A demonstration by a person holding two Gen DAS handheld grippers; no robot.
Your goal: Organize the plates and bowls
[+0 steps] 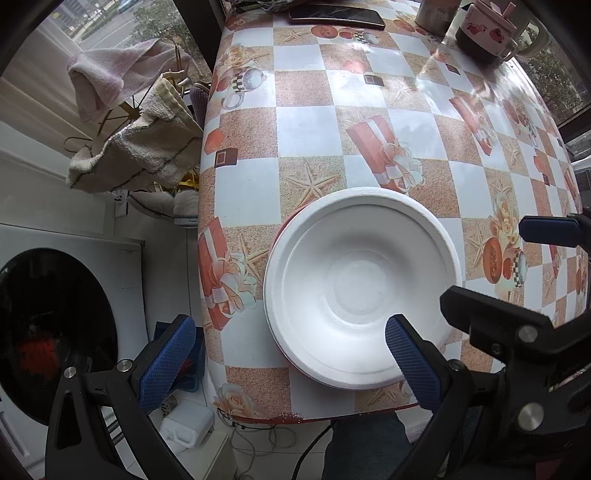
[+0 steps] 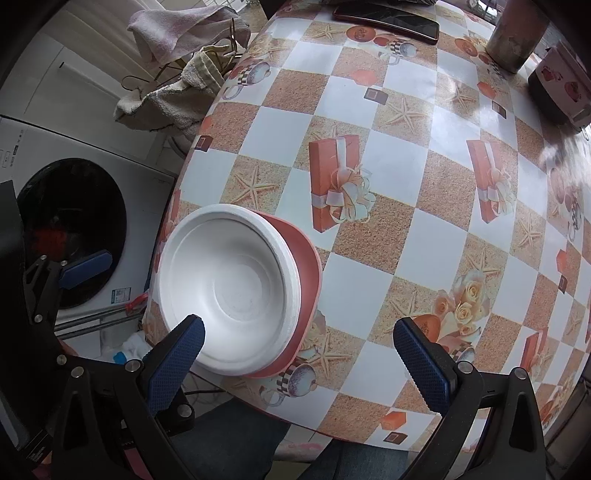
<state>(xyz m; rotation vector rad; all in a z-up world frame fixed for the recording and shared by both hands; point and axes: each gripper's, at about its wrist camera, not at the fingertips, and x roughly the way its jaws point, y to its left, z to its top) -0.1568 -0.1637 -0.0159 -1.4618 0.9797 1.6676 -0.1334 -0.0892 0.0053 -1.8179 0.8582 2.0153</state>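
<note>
Most of the red plate (image 2: pixel 308 266) was hidden under the white foam bowl (image 2: pixel 229 291) resting on it; only a crescent showed along the bowl's right side in the right wrist view. The stack sat at the lower left of the checked table (image 2: pixel 388 177), close to its near edge. The left gripper (image 1: pixel 291 360) stood wide and empty, one finger past the table's left edge. The right gripper (image 2: pixel 299 365) also gaped wide, empty. The table's middle lay bare; a phone (image 2: pixel 388 18) was at the top.
</note>
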